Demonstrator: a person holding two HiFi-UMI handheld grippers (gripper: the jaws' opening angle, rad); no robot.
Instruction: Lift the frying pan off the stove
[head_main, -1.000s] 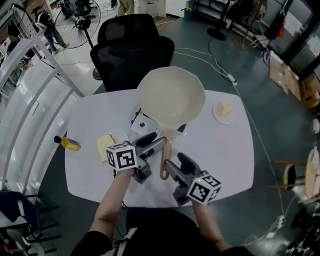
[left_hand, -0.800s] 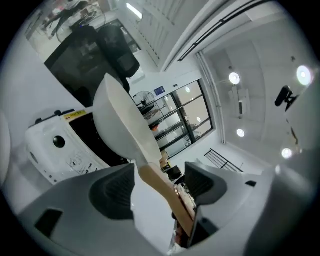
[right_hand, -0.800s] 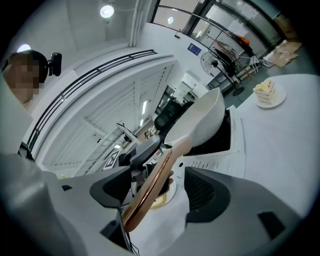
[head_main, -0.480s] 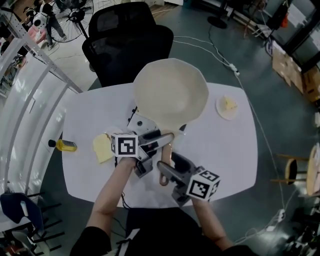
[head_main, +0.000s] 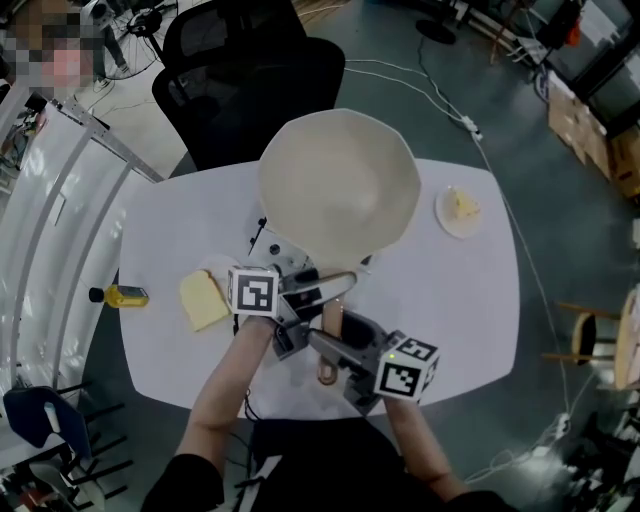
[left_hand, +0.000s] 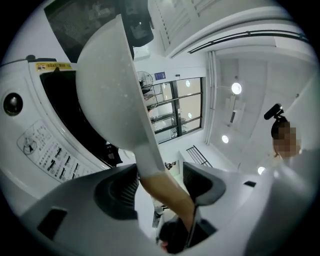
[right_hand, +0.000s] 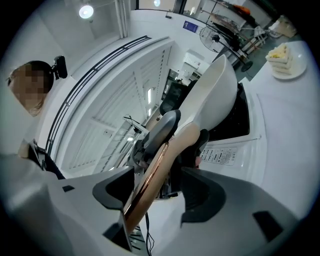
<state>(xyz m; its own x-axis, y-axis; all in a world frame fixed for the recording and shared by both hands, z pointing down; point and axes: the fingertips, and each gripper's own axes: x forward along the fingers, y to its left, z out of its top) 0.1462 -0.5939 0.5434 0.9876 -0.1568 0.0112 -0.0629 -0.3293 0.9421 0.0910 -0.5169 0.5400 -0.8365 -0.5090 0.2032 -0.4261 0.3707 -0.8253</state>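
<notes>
A cream frying pan (head_main: 338, 180) sits over a white stove (head_main: 277, 247) on the white table; its tan handle (head_main: 329, 335) points toward me. My left gripper (head_main: 325, 290) reaches in from the left, jaws on either side of the handle near the pan. In the left gripper view the handle (left_hand: 167, 192) runs between the jaws of the left gripper (left_hand: 162, 175), which are closing with a gap still showing. My right gripper (head_main: 330, 338) straddles the handle's end. In the right gripper view the handle (right_hand: 160, 160) lies between the wide jaws of the right gripper (right_hand: 157, 187).
A yellow bread slice (head_main: 203, 298) and a small yellow bottle (head_main: 120, 296) lie left of the stove. A plate with cake (head_main: 460, 212) stands at the right of the table (head_main: 450, 300). A black chair (head_main: 250, 80) stands behind the table.
Both grippers have closed in on the handle: the left one moved right around it, the right one moved left and forward over its end. The pan has stayed over the stove.
</notes>
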